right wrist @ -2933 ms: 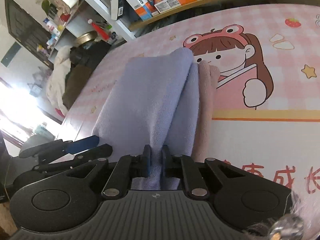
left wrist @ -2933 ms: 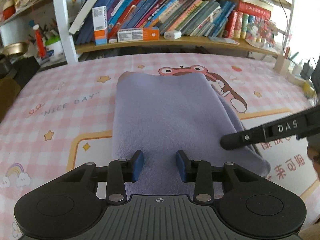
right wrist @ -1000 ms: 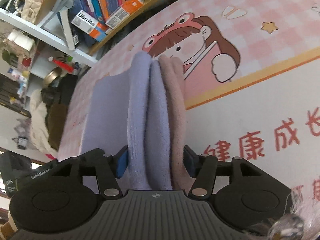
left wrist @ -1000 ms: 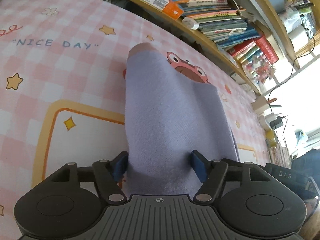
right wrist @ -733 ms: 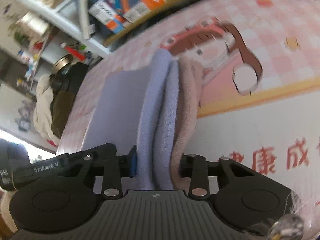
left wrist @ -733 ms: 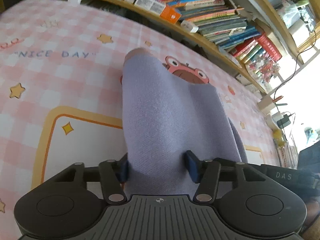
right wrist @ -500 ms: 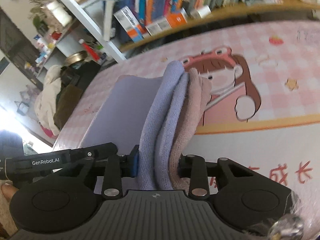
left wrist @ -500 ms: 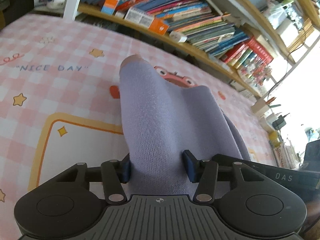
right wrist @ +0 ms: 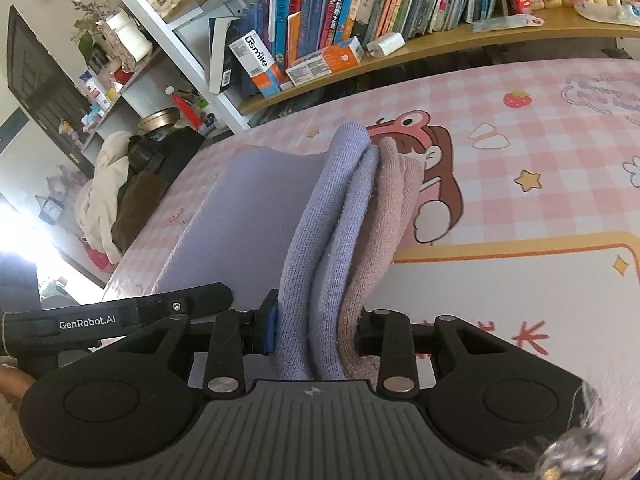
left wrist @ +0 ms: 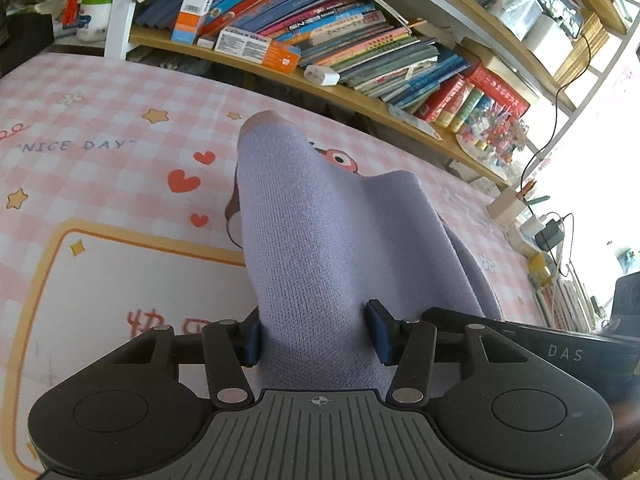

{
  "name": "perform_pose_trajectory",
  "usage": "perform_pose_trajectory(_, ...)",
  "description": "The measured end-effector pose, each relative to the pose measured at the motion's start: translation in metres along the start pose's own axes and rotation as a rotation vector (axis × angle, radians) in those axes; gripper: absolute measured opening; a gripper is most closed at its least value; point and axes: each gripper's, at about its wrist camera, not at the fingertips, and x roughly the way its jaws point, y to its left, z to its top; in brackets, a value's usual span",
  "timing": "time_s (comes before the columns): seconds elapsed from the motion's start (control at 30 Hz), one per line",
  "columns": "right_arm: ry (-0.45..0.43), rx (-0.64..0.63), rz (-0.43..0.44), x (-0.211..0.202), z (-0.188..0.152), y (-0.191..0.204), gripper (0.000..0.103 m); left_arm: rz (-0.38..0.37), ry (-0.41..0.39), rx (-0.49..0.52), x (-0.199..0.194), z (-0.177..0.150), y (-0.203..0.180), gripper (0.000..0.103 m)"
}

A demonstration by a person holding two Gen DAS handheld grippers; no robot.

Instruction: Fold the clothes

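A folded lavender knit garment (left wrist: pixel 320 240) with a beige-pink inner layer (right wrist: pixel 394 200) is held up off the pink cartoon table mat (left wrist: pixel 100 152). My left gripper (left wrist: pixel 316 332) is shut on one near end of the thick fold. My right gripper (right wrist: pixel 316 330) is shut on the other near end, with lavender and pink layers bunched between its fingers. The garment's far end hangs toward the mat. The right gripper's side shows in the left wrist view (left wrist: pixel 560 352), and the left gripper's arm shows in the right wrist view (right wrist: pixel 120 320).
A bookshelf (left wrist: pixel 320 64) full of books and boxes runs along the table's far edge. A pile of clothes and bags (right wrist: pixel 120 200) sits beyond the table's left end. A pen holder and chargers (left wrist: pixel 520 208) stand at the far right.
Both grippers have closed on the folded garment's near ends and lifted it off the mat, toward the near side. Earlier it lay flat with the left gripper open.
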Motion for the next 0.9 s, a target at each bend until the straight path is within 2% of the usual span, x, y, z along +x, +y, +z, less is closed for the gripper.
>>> perform_pose_trajectory(0.3,-0.022,-0.002,0.017,-0.007,0.0,-0.004,0.03,0.01,-0.017,0.021,-0.004,0.0,-0.012,0.05)
perform_pose_trajectory(0.5,-0.037,0.012,0.003,0.004,0.001,0.01,0.03,-0.004,-0.012,0.036,-0.005,0.011,0.005,0.05)
perform_pose_trajectory(0.9,-0.076,0.053,-0.054,0.041,0.007,0.063,0.03,-0.068,0.018,0.073,-0.016,0.047,0.065,0.05)
